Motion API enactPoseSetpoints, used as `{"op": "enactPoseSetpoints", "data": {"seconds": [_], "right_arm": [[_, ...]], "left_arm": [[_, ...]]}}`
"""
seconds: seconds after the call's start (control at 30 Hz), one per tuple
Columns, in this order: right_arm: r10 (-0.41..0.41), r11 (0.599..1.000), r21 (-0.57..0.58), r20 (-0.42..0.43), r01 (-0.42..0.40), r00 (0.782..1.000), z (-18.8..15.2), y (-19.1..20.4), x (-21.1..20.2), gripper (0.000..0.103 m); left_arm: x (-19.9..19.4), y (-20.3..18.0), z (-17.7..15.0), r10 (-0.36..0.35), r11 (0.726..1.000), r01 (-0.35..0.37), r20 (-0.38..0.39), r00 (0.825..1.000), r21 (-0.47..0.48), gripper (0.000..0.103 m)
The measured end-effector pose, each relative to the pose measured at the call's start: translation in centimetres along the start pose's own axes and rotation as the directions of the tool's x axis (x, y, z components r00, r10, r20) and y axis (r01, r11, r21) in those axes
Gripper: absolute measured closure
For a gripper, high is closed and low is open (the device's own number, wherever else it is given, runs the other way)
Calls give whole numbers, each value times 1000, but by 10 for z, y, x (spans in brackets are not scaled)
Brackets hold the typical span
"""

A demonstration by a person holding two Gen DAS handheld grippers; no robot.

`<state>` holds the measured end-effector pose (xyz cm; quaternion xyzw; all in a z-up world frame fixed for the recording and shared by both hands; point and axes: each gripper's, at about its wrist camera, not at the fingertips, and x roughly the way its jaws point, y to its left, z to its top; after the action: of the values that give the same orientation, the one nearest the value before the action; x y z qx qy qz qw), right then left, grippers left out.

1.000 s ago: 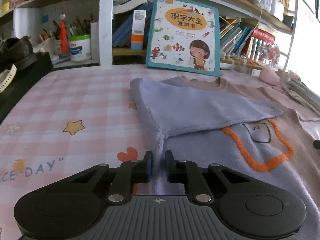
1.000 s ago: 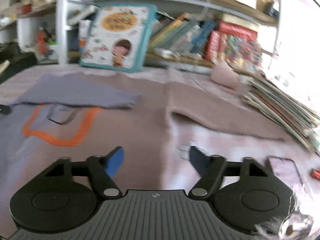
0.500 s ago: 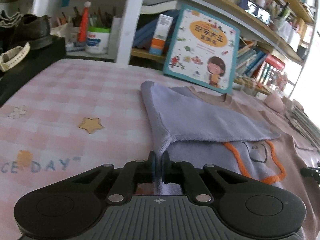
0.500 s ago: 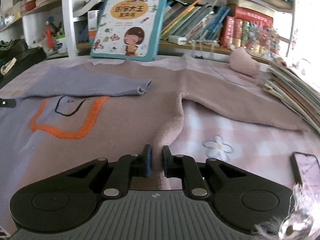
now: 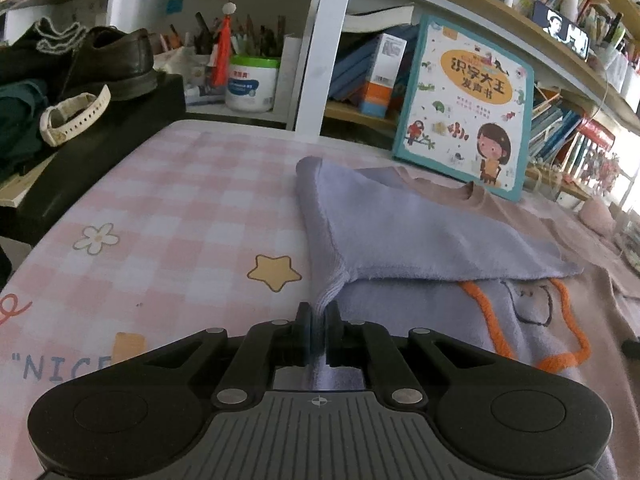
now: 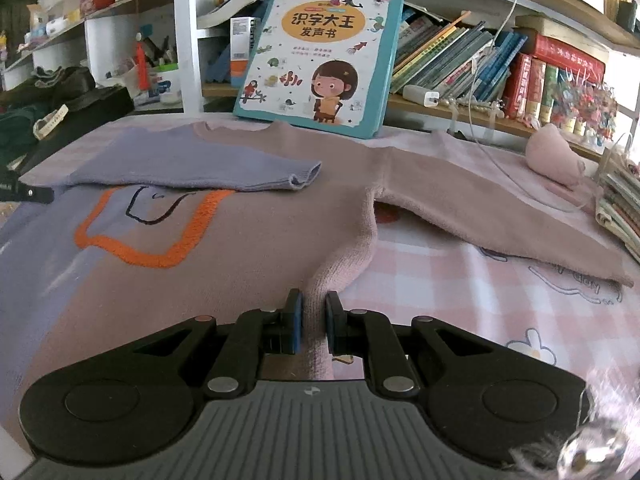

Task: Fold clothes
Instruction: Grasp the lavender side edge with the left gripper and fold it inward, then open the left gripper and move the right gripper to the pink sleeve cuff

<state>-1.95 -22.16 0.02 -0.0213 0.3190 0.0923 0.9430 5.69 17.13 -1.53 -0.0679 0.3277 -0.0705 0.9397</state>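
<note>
1. Left gripper (image 5: 318, 322) at lower centre of my left view is clamped on the lilac edge of the sweater (image 5: 420, 232), fabric bunched between its pads
2. Right gripper (image 6: 314, 312) pinches the pink side fold of the sweater (image 6: 248, 236), low centre of frame
3. Sweater lies flat on the checked tablecloth (image 5: 168, 216), lilac sleeve (image 6: 192, 170) folded across its chest
4. Since a second ago, I see both claws have closed from open onto the cloth

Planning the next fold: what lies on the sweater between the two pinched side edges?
In the right wrist view, only sweater front with its orange outline; the purple sleeve lies farther back. Nothing loose shows there.
</note>
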Motion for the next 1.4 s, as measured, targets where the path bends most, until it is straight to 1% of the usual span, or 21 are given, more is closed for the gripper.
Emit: {"op": "enactPoseSetpoints", "data": {"seconds": [0.07,0.1,0.13,0.17,0.23,0.27,0.3,0.33,0.37,0.43,0.47,0.5,0.53,0.57,0.63,0.73,0.93,1.1,1.23,1.4], "right_arm": [[0,1000,23,1,0,1000,-1,-4,-2,83],[-4,1000,31,5,4,1000,-2,-6,-3,70],[-5,999,35,12,5,1000,-3,-7,-6,61],[-6,999,39,19,5,1000,-5,-9,-9,59],[-9,999,50,28,8,1000,-8,-11,-14,56],[-12,998,56,32,10,999,-9,-12,-17,53],[-15,998,60,36,12,999,-11,-13,-21,48],[-16,998,59,42,14,999,-13,-13,-25,42],[-17,998,59,47,15,999,-16,-13,-30,39],[-21,998,56,58,18,998,-20,-13,-39,26],[-26,998,54,60,23,998,-23,-13,-43,23],[-32,998,53,61,28,998,-25,-14,-47,18],[-37,998,52,63,34,997,-27,-14,-50,14],[-42,998,51,64,39,997,-29,-14,-54,13],[-51,998,51,66,48,997,-33,-15,-60,12],[-56,996,66,66,52,996,-36,-22,-65,12],[-68,992,107,78,60,995,-40,-35,-70,12],[-100,987,137,77,88,992,-43,-50,-72,12],[-134,977,177,69,120,989,-43,-68,-70,12],[-181,966,198,57,166,982,-41,-90,-66,12]], "left_arm": [[-4,-5,-2,29,999,-29,8,1000,24,92],[-6,-8,-3,46,998,-46,11,999,36,91],[-9,-11,-4,62,997,-63,18,998,47,87],[-14,-14,-5,77,995,-78,28,997,55,84],[-25,-22,-8,98,992,-102,52,994,73,62],[-31,-26,-10,105,990,-110,65,992,86,56],[-37,-31,-11,110,988,-118,79,991,100,46],[-43,-35,-14,112,987,-122,89,990,108,40],[-47,-39,-16,108,987,-118,94,990,110,37],[-55,-48,-22,100,987,-111,104,990,113,28],[-59,-52,-24,95,988,-108,109,989,115,25],[-63,-56,-27,91,988,-104,114,989,116,20],[-67,-60,-30,87,988,-101,119,989,118,19],[-72,-65,-32,82,988,-97,124,989,119,18],[-80,-73,-38,74,988,-90,134,988,123,14],[-91,-86,-46,61,988,-81,146,987,133,13],[-81,-120,-55,38,970,-65,119,992,235,11],[-72,-145,-58,-16,956,-11,91,996,292,10],[-62,-160,-58,-57,947,30,73,996,320,9],[-53,-172,-56,-104,943,79,62,993,324,9]]}}
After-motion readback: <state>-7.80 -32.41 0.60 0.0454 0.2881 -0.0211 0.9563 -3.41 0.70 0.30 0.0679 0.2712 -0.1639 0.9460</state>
